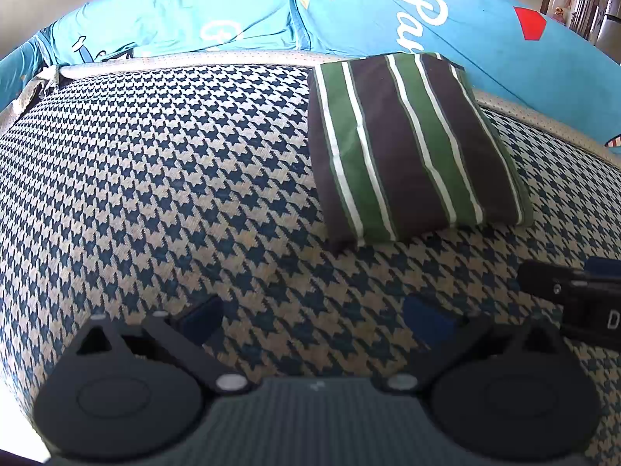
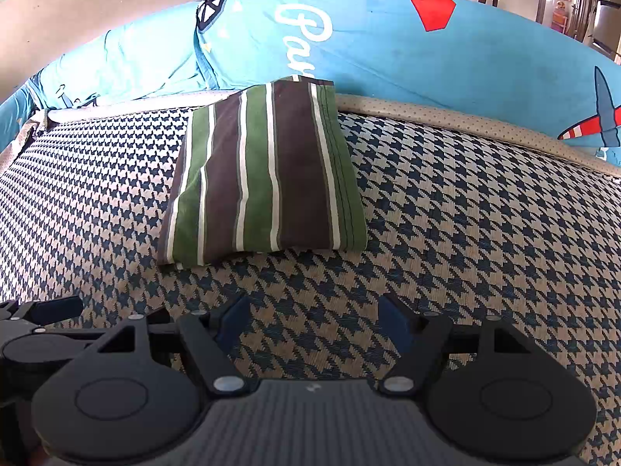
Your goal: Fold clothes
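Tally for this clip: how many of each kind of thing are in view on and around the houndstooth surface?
Folded striped garment: 1
Houndstooth mat: 1
Blue printed cushions: 2
Grippers, left gripper and right gripper, both open and empty: 2
Total: 6

Both views are brightly lit by daylight, which seems to enter from the far right, where a doorway [image 1: 590, 4] is washed out by glare. A soft shadow is cast on the houndstooth mat [image 1: 163, 178] along the near edge of the folded striped cloth [image 1: 411, 147]. Strong fisheye bending is seen at the edges, with dark vignetted corners. The mat and cloth are rendered sharply; the near gripper parts are slightly soft and shaded.
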